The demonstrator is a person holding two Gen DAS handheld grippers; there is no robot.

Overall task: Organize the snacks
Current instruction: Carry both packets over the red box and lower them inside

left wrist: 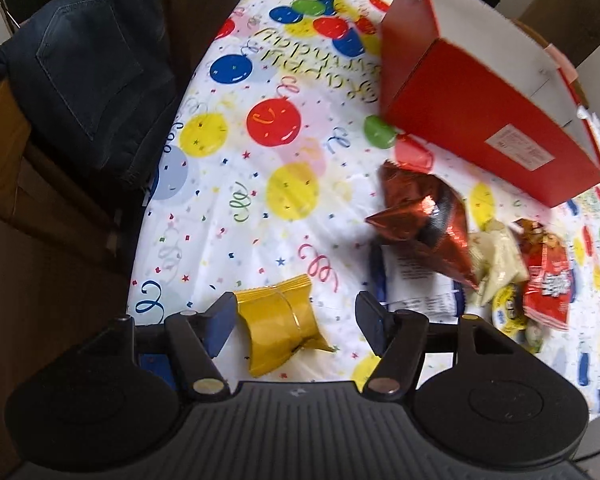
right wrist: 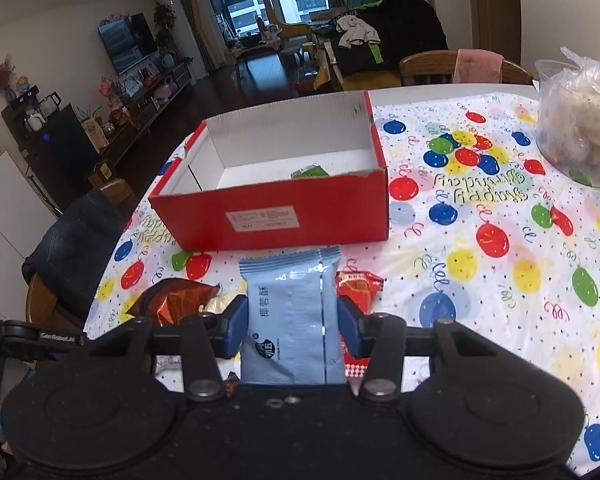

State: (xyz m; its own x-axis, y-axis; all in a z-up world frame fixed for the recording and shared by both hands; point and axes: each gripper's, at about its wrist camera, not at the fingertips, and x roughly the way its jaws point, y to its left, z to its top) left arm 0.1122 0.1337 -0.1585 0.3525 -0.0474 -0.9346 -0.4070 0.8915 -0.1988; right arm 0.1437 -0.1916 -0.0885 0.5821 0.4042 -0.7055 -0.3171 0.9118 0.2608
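Lying between the spread jaws of the left gripper (left wrist: 296,326), one yellow snack packet (left wrist: 282,330) is seen near the table edge, touched by the left pad only. One pale blue snack packet (right wrist: 290,320) is clamped by the right gripper (right wrist: 292,326). One red box (right wrist: 300,208) holds a single green packet (right wrist: 310,171); open tablecloth (right wrist: 500,280) is left to its right.
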